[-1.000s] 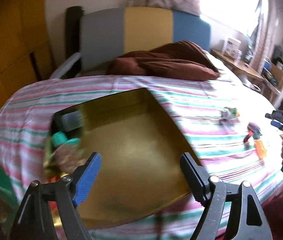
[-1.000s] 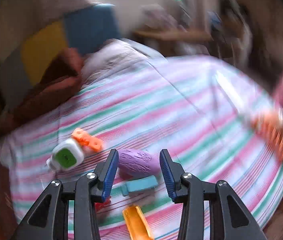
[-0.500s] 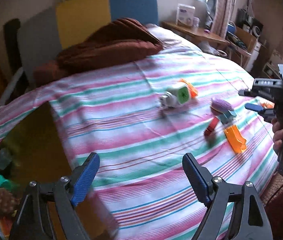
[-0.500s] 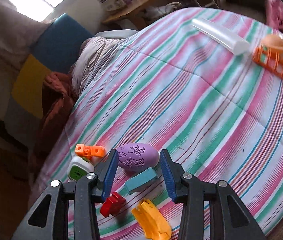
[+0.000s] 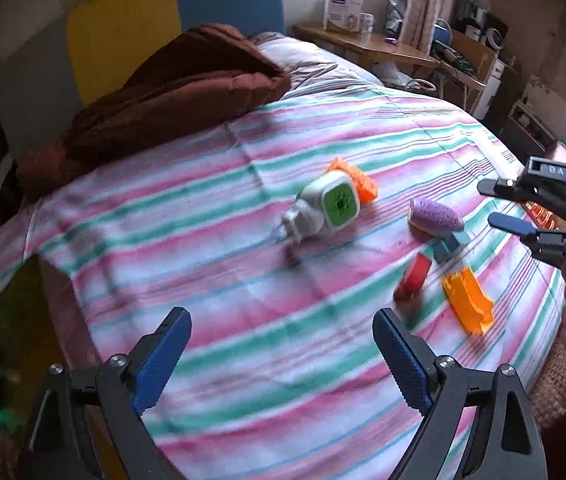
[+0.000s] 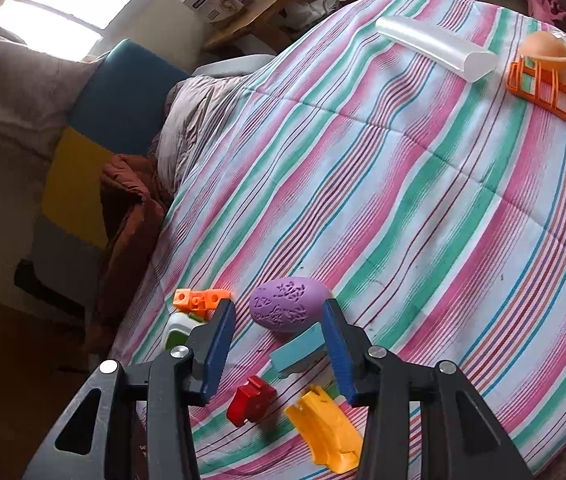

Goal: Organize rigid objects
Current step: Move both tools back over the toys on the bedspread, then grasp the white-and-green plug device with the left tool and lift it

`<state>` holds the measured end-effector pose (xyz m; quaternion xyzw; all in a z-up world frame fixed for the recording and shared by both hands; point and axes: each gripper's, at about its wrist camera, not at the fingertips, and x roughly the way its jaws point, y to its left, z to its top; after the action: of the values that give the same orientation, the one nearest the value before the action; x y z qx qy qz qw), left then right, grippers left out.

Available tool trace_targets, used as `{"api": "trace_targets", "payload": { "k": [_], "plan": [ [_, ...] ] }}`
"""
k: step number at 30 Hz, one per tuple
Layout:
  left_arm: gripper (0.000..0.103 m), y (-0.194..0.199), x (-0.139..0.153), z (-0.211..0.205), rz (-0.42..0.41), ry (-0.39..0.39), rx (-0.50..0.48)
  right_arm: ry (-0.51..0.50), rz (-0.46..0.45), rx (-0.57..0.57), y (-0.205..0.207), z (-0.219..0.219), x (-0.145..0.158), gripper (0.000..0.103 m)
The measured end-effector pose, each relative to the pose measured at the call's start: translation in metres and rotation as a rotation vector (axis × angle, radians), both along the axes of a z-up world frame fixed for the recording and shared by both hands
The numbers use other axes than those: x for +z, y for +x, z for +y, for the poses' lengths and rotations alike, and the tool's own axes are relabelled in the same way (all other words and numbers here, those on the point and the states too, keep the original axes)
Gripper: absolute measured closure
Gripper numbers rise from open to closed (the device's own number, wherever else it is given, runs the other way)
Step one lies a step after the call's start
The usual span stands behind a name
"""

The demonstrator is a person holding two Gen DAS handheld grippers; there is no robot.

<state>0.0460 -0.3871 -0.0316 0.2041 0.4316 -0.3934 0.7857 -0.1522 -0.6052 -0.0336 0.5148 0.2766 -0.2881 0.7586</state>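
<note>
Step in hand, as judged from the layout: pick one loose toy off the striped bedspread (image 6: 423, 184) with the right hand-held gripper (image 6: 279, 346). The purple egg (image 6: 290, 309) serves as landmark throughout.

Procedure, near to far:
1. The yellow curved piece (image 6: 325, 428) and the red block (image 6: 252, 399) lie nearest the camera, on the near side of the egg. Keep the fingers clear of both during descent.
2. The teal block (image 6: 298, 350) sits just beside the egg's near edge. Approach from above so it is not nudged.
3. Centre the jaws on the egg's short axis. Its rounded form may roll or slip, so close gradually.
4. The white-and-green cube (image 6: 177, 330) and the orange connector (image 6: 199, 300) lie left of the egg, apart from it.

Right hand-held gripper: wide open, holding nothing, above the egg and teal block.

Left hand-held gripper (image 5: 279, 360): wide open, empty, over bare bedspread well short of the egg (image 5: 437, 218).
</note>
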Motion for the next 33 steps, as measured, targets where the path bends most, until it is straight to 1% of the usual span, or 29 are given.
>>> {"api": "trace_targets", "payload": {
  "k": [4,5,7,10,13,14,17,19,21,22,23,24,25,27,29,30,33],
  "plan": [
    [0.01,0.006,0.001,-0.025,-0.072,0.006,-0.054,0.0,-0.009,0.031,0.005,0.004,0.002,0.058],
    [0.01,0.008,-0.001,-0.034,-0.093,0.02,-0.077,0.0,-0.011,0.035,0.006,0.004,0.002,0.058],
    [0.01,0.013,-0.005,-0.047,-0.109,0.046,-0.1,-0.004,-0.005,0.035,0.006,0.005,0.003,0.058],
    [0.01,0.015,-0.009,-0.067,-0.153,0.062,-0.154,0.002,-0.004,0.038,0.006,0.005,0.003,0.058],
    [0.01,0.011,-0.018,-0.09,-0.244,0.119,-0.226,0.014,-0.011,0.041,0.006,0.004,0.002,0.058],
    [0.007,0.009,-0.022,-0.097,-0.268,0.144,-0.253,0.018,-0.015,0.044,0.006,0.004,0.002,0.058],
    [0.006,0.006,-0.036,-0.113,-0.318,0.203,-0.309,0.019,-0.014,0.051,0.006,0.005,0.001,0.058],
    [0.006,0.008,-0.046,-0.124,-0.349,0.235,-0.331,0.025,-0.017,0.053,0.007,0.005,0.0,0.058],
    [0.006,0.013,-0.053,-0.133,-0.359,0.24,-0.323,0.026,-0.016,0.052,0.007,0.004,0.0,0.058],
    [0.012,0.016,-0.056,-0.135,-0.345,0.24,-0.32,0.027,-0.017,0.051,0.007,0.004,-0.001,0.058],
    [0.037,0.024,-0.06,-0.138,-0.283,0.237,-0.318,0.03,-0.017,0.05,0.007,0.003,-0.001,0.058],
    [0.046,0.031,-0.063,-0.139,-0.205,0.233,-0.307,0.031,-0.015,0.047,0.006,0.003,-0.002,0.058],
    [0.049,0.036,-0.063,-0.137,-0.177,0.225,-0.285,0.032,-0.014,0.046,0.006,0.002,-0.002,0.058],
    [0.049,0.046,-0.058,-0.125,-0.093,0.147,-0.236,0.032,-0.013,0.041,0.005,0.001,-0.003,0.058],
    [0.049,0.052,-0.056,-0.109,-0.037,0.106,-0.175,0.033,-0.012,0.036,0.003,0.0,-0.003,0.058],
    [0.049,0.053,-0.055,-0.095,0.01,0.082,-0.134,0.033,-0.012,0.037,0.003,0.0,-0.003,0.058],
    [0.049,0.044,-0.056,-0.065,0.104,0.035,-0.083,0.025,-0.004,0.04,0.004,0.001,-0.003,0.058]
  ]
}}
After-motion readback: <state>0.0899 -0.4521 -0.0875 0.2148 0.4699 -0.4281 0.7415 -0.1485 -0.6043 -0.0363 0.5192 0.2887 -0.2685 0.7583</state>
